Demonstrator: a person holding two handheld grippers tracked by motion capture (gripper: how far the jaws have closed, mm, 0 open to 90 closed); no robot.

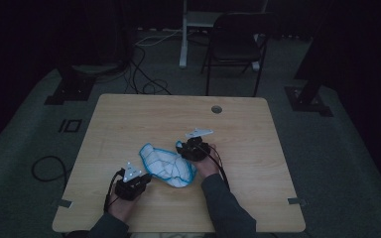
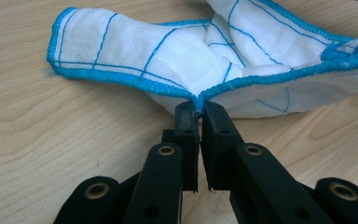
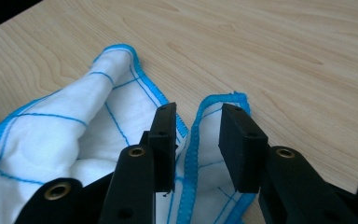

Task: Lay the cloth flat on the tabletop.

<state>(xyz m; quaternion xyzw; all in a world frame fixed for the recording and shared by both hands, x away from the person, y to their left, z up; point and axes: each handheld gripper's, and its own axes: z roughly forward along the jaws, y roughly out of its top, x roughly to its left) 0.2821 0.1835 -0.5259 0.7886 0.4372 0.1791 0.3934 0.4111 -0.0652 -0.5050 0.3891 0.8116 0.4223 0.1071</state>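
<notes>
Pinching the cloth's (image 2: 177,60) hem, left gripper (image 2: 198,112) hides its corner.

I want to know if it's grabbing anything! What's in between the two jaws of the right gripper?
A blue-edged fold of the cloth runs up through the gap of the open right gripper, seen in the right gripper view.
</notes>
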